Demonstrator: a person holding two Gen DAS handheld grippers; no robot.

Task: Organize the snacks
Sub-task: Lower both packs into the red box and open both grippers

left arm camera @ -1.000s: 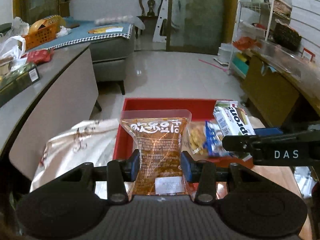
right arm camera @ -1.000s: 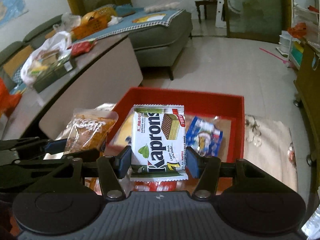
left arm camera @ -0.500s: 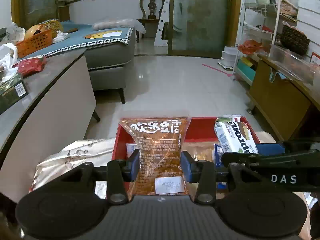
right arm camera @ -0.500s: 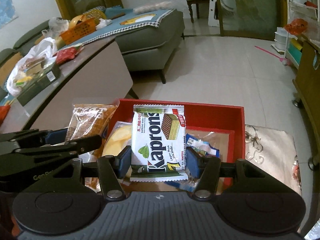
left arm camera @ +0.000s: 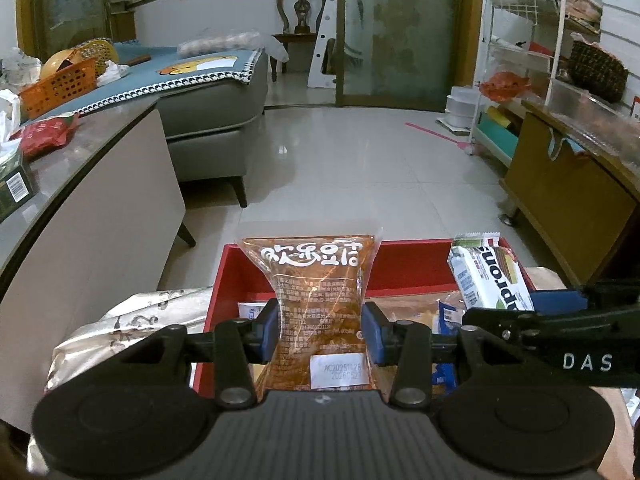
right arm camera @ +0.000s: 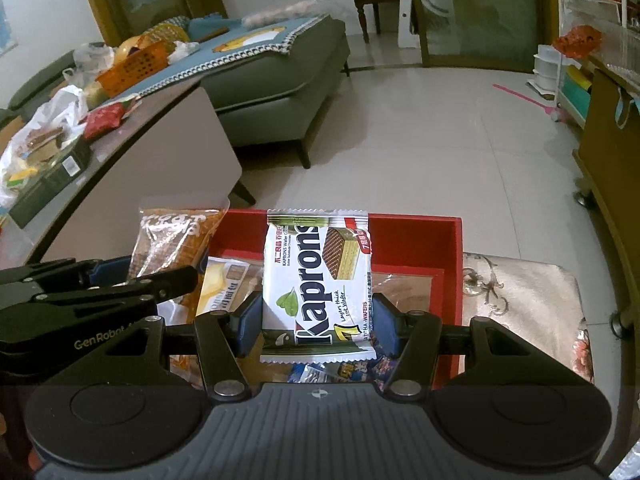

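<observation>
The left tongs (left arm camera: pixel 322 330) are clenched on an orange bag (left arm camera: pixel 320 300), the blue pads pinching its waist so that the film bows in between them. The bag stands upright, printed top edge up, held above the left end of the red tray (left arm camera: pixel 404 266).

The right tongs (right arm camera: pixel 316 316) grip a Kaprons pack (right arm camera: pixel 318 280) by its two side edges near the lower seal. The pack faces up, almost flat to the camera, and hangs over the middle of the red tray (right arm camera: pixel 452 256). Both snacks are off the tray floor; neither touches the packets below.

Seen from the left tongs, the Kaprons pack (left arm camera: pixel 490 276) sits to the right of the orange bag, and the two are apart. Seen from the right, the orange bag (right arm camera: pixel 172 244) is at the tray's left wall.

Inside the tray lie more snacks: a yellow packet (right arm camera: pixel 222 284) at the left and blue wrappers (right arm camera: pixel 340 372) under the Kaprons pack. The tray rests on a cloth (right arm camera: pixel 520 300) with a floral print that covers the worktop. Beyond is a tiled floor (left arm camera: pixel 360 160) and a grey sofa (left arm camera: pixel 216 120).
</observation>
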